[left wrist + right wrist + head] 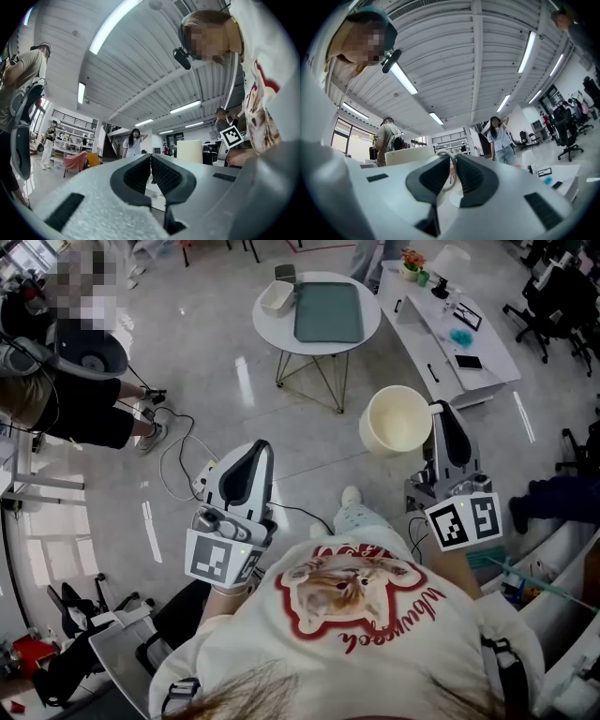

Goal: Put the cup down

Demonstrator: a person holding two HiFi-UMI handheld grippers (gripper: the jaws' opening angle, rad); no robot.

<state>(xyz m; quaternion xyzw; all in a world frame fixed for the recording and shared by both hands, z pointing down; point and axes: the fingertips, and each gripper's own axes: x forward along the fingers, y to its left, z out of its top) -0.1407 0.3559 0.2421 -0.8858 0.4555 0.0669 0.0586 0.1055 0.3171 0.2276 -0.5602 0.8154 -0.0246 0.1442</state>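
In the head view a cream cup [398,420] hangs in the air, mouth up, well above the floor. My right gripper [441,411] is shut on its handle at the cup's right side. The right gripper view shows the thin handle loop [451,164] pinched between the dark pads, with the cup body [410,154] just left of the jaws. My left gripper [258,450] is lower left, shut with nothing in it; its pads [161,173] meet at the tips. From the left gripper view the cup [190,151] stands off to the right.
A round white table [359,345] ahead carries a green tray [328,310] and a small white box [277,296]. A long white desk [487,362] with small items stands at the right. A person [66,381] sits at left; cables [178,460] lie on the floor.
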